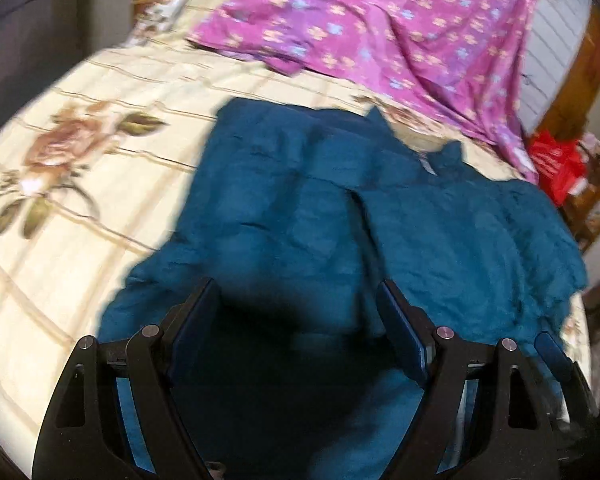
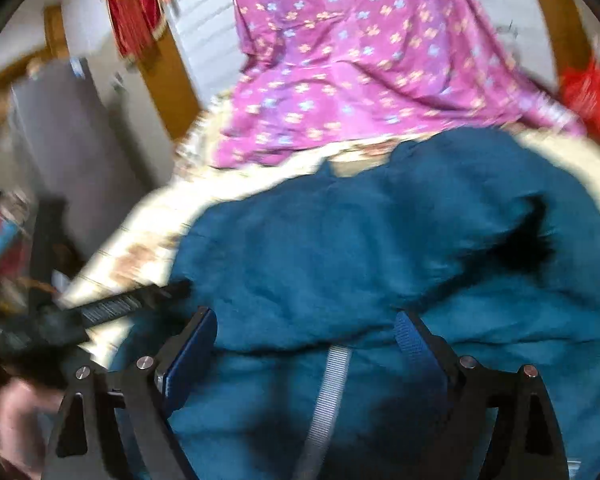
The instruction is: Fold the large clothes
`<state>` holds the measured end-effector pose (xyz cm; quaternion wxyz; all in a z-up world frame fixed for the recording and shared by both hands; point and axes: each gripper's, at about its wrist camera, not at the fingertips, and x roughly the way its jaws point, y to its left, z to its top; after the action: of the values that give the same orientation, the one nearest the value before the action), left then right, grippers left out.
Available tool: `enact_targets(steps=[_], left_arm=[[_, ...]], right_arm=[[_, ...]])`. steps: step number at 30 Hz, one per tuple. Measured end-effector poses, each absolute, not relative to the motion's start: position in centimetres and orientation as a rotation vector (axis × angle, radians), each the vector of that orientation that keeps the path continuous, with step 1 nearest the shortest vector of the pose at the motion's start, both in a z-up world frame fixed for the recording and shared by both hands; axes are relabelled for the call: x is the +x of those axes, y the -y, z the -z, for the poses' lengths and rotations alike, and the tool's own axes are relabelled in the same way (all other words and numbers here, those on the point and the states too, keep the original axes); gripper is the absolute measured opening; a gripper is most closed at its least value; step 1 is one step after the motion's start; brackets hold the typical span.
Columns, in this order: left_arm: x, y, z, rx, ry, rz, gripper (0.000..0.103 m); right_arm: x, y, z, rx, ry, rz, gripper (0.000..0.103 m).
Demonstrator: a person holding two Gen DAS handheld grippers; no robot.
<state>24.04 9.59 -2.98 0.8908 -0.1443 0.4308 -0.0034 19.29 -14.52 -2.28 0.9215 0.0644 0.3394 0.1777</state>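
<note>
teal blue crumpled fabric garment (image 1: 300, 200) lies on the cream floral-print bed (image 1: 80, 160). above the garment's left, left gripper (image 1: 296, 300) fingers gape, holding nothing; above its right, right gripper (image 2: 306, 320) fingers likewise gape, empty.

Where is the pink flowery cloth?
In both wrist views the pink flowery cloth lies at the far end of the bed, behind the blue garment.
</note>
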Motion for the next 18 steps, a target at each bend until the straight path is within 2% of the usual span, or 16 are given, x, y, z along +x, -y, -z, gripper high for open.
enact_targets(steps=[5,7,11,12,14,15,17,18], left_arm=[[25.5,-6.8,5.2,-0.3,-0.964,0.134,0.081],[25.8,-6.4,5.6,-0.291,-0.955,0.134,0.085],[25.9,-6.5,5.6,-0.378,-0.934,0.222,0.085],[25.8,-6.6,5.5,-0.407,-0.921,0.26,0.083],[25.8,-6.4,5.4,-0.433,-0.907,0.306,0.068],[25.6,-6.3,5.2,-0.431,-0.9,0.306,0.065],[25.4,-6.4,4.9,-0.432,-0.874,0.316,0.051],[25.4,-6.4,4.7,-0.442,-0.864,0.334,0.048]], right_arm=[[17.5,14.8,4.2,-0.186,-0.772,-0.225,0.089],[17.2,15.5,5.4,-0.222,-0.826,-0.228,0.089],[17.3,17.8,7.0,-0.176,-0.9,-0.251,0.089],[17.6,18.3,6.9,-0.153,-0.905,-0.255,0.089],[17.8,19.1,7.0,-0.126,-0.913,-0.253,0.089],[18.0,19.3,7.0,-0.116,-0.919,-0.251,0.089],[18.3,19.3,7.1,-0.112,-0.928,-0.248,0.089],[18.3,19.2,7.0,-0.116,-0.929,-0.247,0.089]])
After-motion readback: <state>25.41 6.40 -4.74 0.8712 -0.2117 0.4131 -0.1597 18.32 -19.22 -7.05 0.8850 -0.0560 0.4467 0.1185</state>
